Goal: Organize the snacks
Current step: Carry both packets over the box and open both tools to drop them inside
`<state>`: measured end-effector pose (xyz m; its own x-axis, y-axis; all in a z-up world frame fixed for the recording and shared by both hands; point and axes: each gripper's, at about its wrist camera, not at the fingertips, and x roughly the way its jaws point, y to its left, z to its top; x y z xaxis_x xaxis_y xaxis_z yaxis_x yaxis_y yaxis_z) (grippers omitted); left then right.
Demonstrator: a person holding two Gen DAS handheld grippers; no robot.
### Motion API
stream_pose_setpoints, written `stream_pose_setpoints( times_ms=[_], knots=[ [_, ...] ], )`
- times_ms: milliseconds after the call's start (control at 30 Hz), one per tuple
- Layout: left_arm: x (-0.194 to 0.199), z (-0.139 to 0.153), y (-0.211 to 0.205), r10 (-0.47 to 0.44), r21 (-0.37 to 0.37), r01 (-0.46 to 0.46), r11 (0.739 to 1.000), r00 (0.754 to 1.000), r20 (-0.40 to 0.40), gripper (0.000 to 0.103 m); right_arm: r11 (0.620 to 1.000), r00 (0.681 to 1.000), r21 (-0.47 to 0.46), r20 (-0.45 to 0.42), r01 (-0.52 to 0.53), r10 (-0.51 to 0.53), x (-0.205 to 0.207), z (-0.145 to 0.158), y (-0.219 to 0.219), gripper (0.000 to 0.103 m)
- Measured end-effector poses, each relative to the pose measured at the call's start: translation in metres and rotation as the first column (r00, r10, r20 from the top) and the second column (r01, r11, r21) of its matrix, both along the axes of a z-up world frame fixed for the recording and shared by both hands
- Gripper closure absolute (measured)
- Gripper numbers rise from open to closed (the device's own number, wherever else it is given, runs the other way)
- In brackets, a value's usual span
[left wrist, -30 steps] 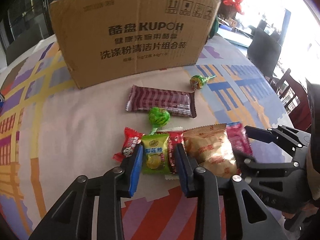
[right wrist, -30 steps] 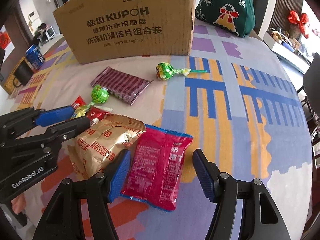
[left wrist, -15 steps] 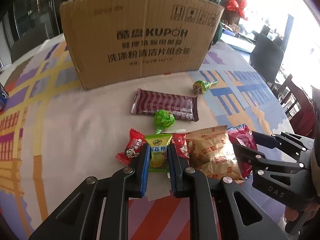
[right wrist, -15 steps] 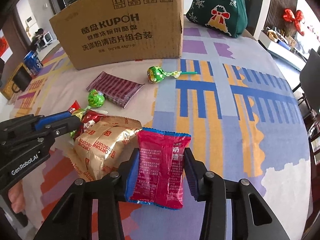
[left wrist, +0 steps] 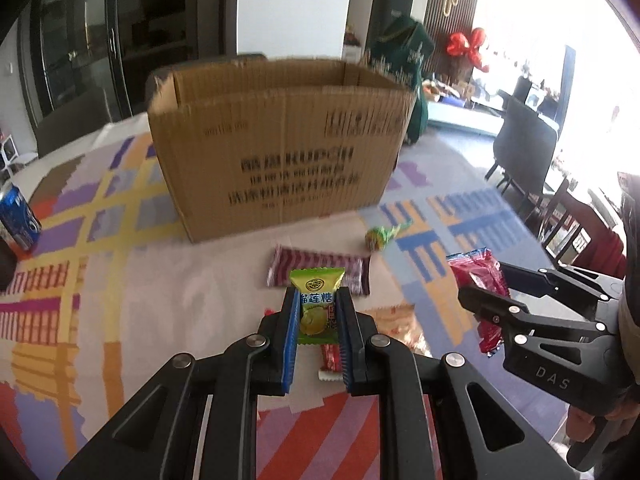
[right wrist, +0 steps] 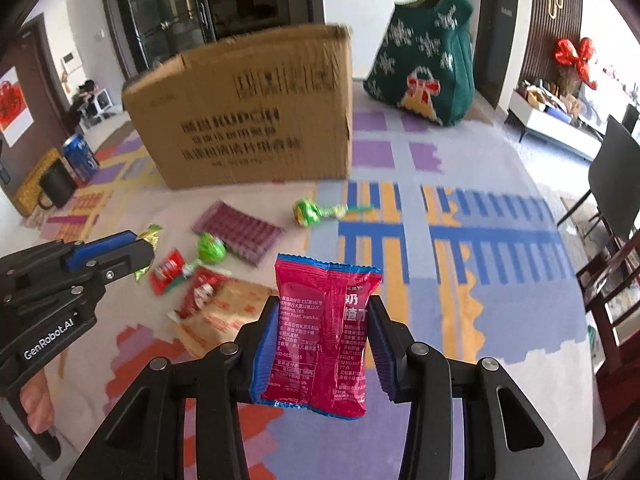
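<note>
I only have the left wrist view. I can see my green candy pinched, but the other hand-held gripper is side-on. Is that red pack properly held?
Observer: Yes. The right hand-held gripper is shut on the red snack pack, both pads against its sides, clear of the table.
Operator: What's behind the box?
Observer: A green knitted bag, standing to its right.
Operator: Any candies hidden beneath my gripper?
Observer: A small red candy and a green lollipop lie there.
</note>
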<state>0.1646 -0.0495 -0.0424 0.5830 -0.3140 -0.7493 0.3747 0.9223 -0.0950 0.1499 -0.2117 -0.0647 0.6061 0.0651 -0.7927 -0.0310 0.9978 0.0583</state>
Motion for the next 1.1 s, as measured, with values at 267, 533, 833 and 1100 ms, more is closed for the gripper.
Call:
stream_pose_setpoints(
  times_ms=[267,533,833,1100],
  knots=[
    [0.012,0.035,0.001,0.014,-0.032,-0.011,0.999,0.997,0.079,0.084,0.999,0.995,0.033,0.096,-0.036,0.032,0.009,0.033,0.006,0.060],
    [0.030,0.062,0.005,0.035,-0.037,-0.030,0.999,0.989,0.142,0.084,0.997,0.983,0.066,0.182,-0.048,0.035,0.029,0.063,0.011,0.060],
    [0.057,0.083,0.014,0.070,-0.044,-0.063,0.997,0.980,0.185,0.084,0.993,0.967,0.099,0.252,-0.061,0.034,0.059,0.092,0.017,0.060],
    [0.080,0.096,0.017,0.087,-0.037,-0.081,0.996,0.974,0.209,0.084,0.993,0.958,0.082,0.280,-0.081,0.055,0.086,0.110,0.022,0.060]
  ],
)
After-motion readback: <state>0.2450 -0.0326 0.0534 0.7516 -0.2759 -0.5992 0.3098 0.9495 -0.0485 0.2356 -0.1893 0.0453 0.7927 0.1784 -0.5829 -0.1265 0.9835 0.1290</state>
